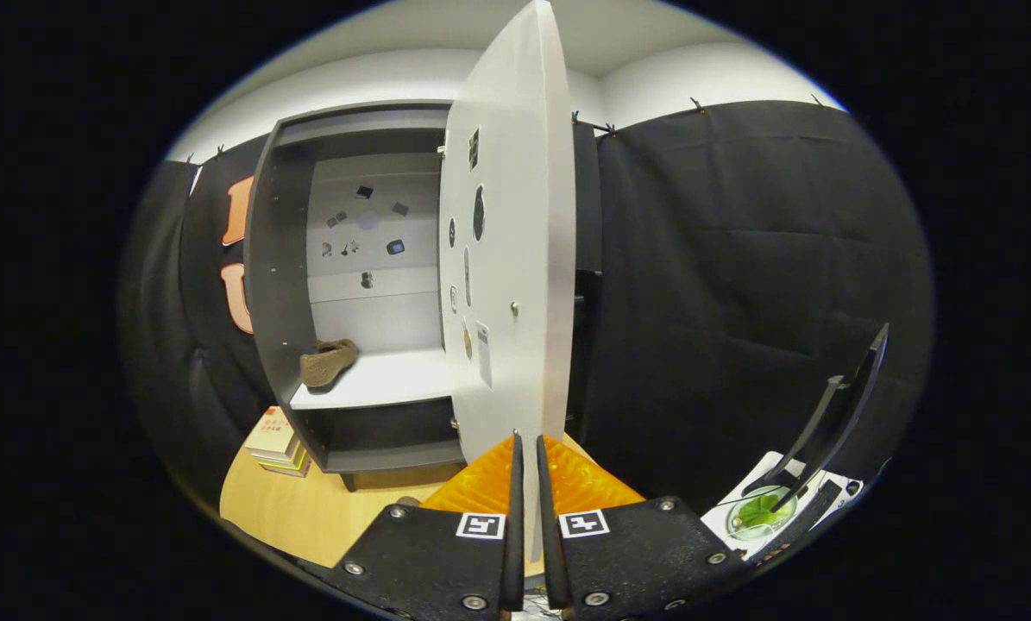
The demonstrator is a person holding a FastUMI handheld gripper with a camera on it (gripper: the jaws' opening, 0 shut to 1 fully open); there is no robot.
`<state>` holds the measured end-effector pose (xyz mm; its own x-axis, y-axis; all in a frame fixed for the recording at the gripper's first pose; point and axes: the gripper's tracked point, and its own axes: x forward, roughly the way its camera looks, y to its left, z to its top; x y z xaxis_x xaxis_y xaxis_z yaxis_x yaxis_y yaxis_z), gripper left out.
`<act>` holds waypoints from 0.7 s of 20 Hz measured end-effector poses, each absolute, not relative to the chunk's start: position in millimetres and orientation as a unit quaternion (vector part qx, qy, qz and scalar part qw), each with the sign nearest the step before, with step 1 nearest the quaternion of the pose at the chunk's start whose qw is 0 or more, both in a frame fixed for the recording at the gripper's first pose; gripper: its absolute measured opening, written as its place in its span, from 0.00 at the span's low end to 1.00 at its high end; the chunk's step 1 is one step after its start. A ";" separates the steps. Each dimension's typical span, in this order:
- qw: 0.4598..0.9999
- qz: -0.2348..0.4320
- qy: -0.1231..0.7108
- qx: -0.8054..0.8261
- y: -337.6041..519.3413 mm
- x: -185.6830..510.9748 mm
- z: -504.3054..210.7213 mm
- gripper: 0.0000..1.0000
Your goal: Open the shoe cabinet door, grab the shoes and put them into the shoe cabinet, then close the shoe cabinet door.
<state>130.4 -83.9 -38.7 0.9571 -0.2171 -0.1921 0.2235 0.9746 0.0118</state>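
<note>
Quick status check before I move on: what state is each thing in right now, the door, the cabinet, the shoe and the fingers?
Cabinet door: open, swung out edge-on toward the camera.
Cabinet: open, inside visible.
Shoe: lying on the white shelf inside the cabinet.
Fingers: nearly closed around the door's lower edge; contact unclear.

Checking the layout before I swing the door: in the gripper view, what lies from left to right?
Stack of books → brown shoe on the cabinet shelf → open white door, its edge between the hand-held gripper fingers → green-lit stand.
</note>
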 end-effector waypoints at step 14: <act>0.984 -0.012 0.178 0.015 -36.9 125.4 -90.6 0.11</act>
